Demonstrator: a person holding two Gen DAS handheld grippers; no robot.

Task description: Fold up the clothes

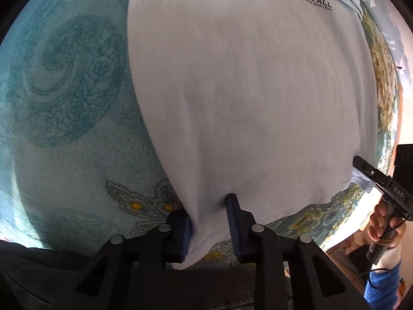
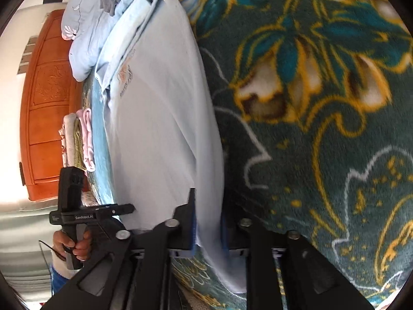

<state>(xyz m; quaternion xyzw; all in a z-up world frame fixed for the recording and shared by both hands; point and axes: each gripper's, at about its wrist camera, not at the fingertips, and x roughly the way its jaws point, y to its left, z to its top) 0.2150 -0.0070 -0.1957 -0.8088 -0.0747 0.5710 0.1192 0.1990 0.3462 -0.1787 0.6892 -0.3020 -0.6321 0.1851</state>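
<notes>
Now: both grippers held shirt [image 1: 245, 90] hem.
Left gripper [image 1: 209, 222] and right gripper [image 2: 207, 222] jaws pinched cloth; lift evenly, keep hem taut.

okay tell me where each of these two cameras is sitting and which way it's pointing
Left wrist: sits behind the left gripper, looking along its fingers over the white T-shirt lying on the blue patterned blanket; the right gripper and right hand show at the right edge.
Right wrist: sits behind the right gripper, looking along the shirt's side toward the pile of clothes; the left hand holds the left gripper at lower left.
Shared: both see the T-shirt, the blanket and the opposite gripper.
</notes>
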